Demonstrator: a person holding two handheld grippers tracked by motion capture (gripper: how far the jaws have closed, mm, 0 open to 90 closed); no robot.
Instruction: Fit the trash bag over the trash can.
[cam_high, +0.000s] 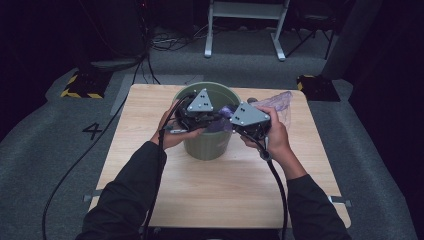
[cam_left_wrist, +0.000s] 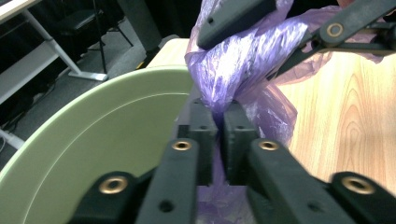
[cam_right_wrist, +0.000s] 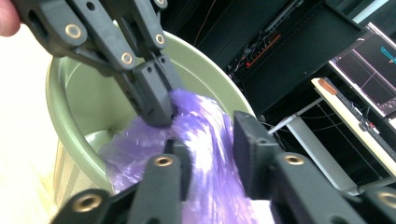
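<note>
A pale green bin (cam_high: 207, 145) stands on a wooden table (cam_high: 150, 190). A thin purple plastic bag (cam_high: 281, 100) lies partly over the bin's rim and partly on the table to its right. My left gripper (cam_left_wrist: 219, 123) is shut on a bunched fold of the bag (cam_left_wrist: 243, 60) just above the bin's rim (cam_left_wrist: 93, 140). My right gripper (cam_right_wrist: 215, 140) faces it from the other side. Its jaws stand apart, with the bag (cam_right_wrist: 140, 144) running loosely between them. In the right gripper view the left gripper (cam_right_wrist: 161, 109) pinches the bag over the bin (cam_right_wrist: 205, 70).
Bare table surface (cam_left_wrist: 355, 107) lies around the bin, with most room toward the near edge. Grey carpet surrounds the table. A white desk frame (cam_high: 245, 30) and yellow-and-black striped blocks (cam_high: 80, 85) stand on the floor behind it. Cables trail from both grippers toward the near edge.
</note>
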